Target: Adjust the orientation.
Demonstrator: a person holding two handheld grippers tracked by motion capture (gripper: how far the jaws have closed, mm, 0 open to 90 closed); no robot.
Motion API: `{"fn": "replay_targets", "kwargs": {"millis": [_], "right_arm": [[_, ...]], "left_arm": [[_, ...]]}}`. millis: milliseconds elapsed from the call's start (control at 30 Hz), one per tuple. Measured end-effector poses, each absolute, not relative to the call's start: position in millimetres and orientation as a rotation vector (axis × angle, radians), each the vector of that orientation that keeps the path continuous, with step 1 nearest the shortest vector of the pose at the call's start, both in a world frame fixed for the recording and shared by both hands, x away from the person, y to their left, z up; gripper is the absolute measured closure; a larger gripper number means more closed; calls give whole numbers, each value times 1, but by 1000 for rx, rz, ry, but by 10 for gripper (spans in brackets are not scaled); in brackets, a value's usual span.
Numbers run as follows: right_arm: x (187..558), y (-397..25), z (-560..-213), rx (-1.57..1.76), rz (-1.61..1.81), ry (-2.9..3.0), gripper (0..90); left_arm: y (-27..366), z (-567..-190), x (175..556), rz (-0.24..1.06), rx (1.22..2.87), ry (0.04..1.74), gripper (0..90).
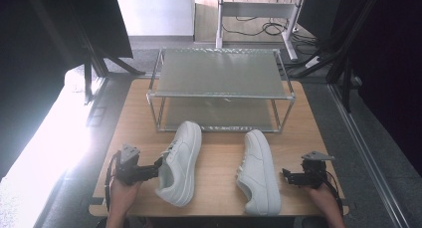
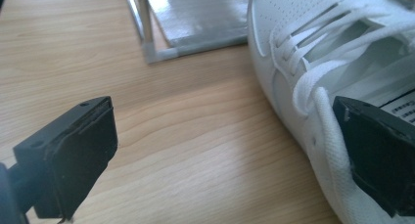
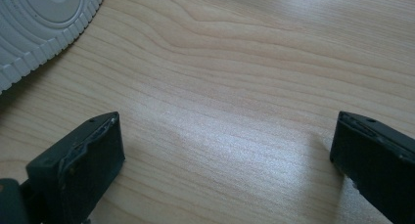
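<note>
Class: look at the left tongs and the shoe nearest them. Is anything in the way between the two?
Nothing visible. The open left tongs sit right at the left shoe, one jaw outside its side wall, one over its opening, with bare table between.

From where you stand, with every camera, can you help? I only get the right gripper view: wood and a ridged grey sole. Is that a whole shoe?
Observer: Yes, a white sneaker lying on its side, sole toward the right hand-held gripper.
Operator: Just one shoe?
Observer: No, a second sneaker lies to its left.
Operator: Is anyone touching that one?
Observer: The left hand-held gripper is open, one jaw at its collar.
</note>
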State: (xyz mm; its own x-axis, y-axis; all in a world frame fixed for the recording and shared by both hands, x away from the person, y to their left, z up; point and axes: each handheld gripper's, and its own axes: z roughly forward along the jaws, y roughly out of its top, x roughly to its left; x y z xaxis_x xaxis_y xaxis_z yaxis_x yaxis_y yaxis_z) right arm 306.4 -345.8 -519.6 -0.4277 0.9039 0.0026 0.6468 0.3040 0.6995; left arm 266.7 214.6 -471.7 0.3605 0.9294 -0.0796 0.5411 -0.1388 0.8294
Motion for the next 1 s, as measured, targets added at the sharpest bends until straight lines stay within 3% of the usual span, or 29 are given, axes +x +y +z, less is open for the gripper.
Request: {"fn": "replay_targets", "kwargs": {"millis": [733, 1000], "right_arm": [[306, -346, -520, 1385, 894, 2185, 0], [306, -346, -520, 1385, 894, 2185, 0]], "left_arm": [[158, -471, 277, 491, 1808, 1185, 0], [154, -468, 276, 506, 1819, 1172, 0]]}}
